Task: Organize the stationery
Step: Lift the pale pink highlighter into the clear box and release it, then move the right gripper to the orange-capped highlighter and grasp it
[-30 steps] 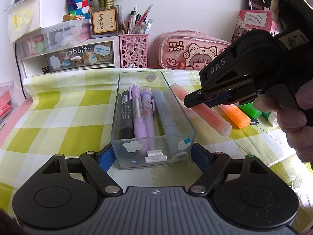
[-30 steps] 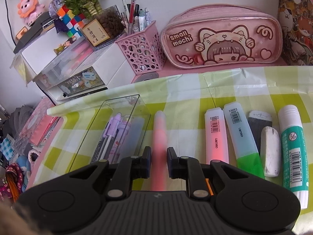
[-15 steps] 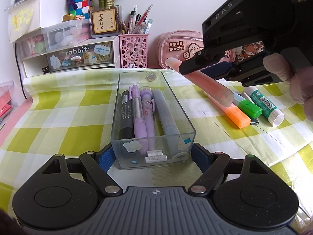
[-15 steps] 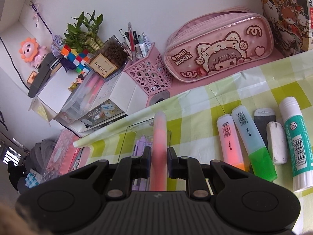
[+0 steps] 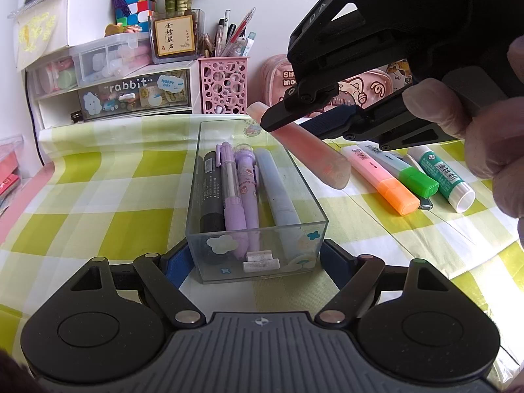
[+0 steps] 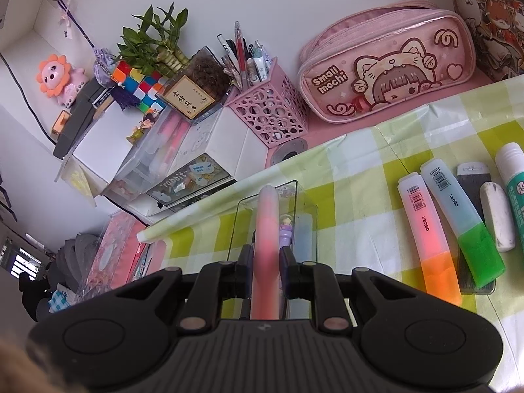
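A clear plastic box [image 5: 255,263] stands on the checked cloth with a black marker, purple pens and a grey-blue pen [image 5: 276,190] inside. My left gripper [image 5: 257,258] grips the box's near end from both sides. My right gripper [image 6: 266,268] is shut on a pink highlighter [image 6: 267,245] and holds it in the air, above the box's right far part; the highlighter also shows in the left wrist view [image 5: 308,150], and the box shows below it in the right wrist view [image 6: 304,216].
On the cloth to the right lie an orange-capped highlighter [image 6: 429,239], a green-capped highlighter [image 6: 465,229], a white eraser [image 6: 497,219] and a glue stick [image 5: 442,177]. At the back stand a pink pen cup [image 6: 271,114], a pink pencil case [image 6: 389,65] and drawer units [image 5: 131,98].
My right gripper has carried the pink highlighter up off the cloth and leftward, to above the box. The left gripper and the box have not moved.
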Demonstrator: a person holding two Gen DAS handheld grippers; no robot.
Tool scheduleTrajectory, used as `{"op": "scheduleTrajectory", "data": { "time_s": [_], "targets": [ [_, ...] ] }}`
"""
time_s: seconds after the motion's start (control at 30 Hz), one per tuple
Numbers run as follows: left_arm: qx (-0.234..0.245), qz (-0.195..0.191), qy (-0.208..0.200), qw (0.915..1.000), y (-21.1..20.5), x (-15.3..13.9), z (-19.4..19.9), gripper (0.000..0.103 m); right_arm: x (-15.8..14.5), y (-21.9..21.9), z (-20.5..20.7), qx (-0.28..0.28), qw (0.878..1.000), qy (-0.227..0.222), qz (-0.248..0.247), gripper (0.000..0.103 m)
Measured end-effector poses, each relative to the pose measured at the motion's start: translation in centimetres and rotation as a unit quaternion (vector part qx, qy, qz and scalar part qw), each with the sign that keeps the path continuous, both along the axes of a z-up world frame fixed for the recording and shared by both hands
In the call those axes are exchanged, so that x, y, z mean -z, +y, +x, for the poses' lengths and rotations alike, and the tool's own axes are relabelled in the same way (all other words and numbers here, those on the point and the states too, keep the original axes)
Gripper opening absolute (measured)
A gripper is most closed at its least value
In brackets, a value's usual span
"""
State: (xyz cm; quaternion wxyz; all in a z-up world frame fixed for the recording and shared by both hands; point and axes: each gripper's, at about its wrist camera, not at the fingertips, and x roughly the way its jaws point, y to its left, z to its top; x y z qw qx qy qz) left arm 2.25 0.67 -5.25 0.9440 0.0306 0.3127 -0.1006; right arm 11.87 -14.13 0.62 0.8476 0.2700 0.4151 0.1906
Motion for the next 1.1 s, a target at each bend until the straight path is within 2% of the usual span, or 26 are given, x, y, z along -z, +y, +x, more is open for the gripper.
{"op": "scheduleTrajectory", "data": {
  "time_s": [0.33,0.87,1.1],
  "targets": [
    [0.000,0.000,0.000,1.0000,0.0,0.0,0.0,0.079,0.5,0.7,0.2,-0.007,1.000,0.016,-0.004,0.030],
    [0.000,0.000,0.000,1.0000,0.0,0.0,0.0,0.079,-0.3,0.8,-0.6,-0.022,1.000,-0.005,-0.014,0.034],
    [0.000,0.000,0.000,1.0000,0.0,0.0,0.0,0.079,-0.6,-0.9,-1.2,-0.013,0.998,-0.024,-0.053,0.044]
  ]
}}
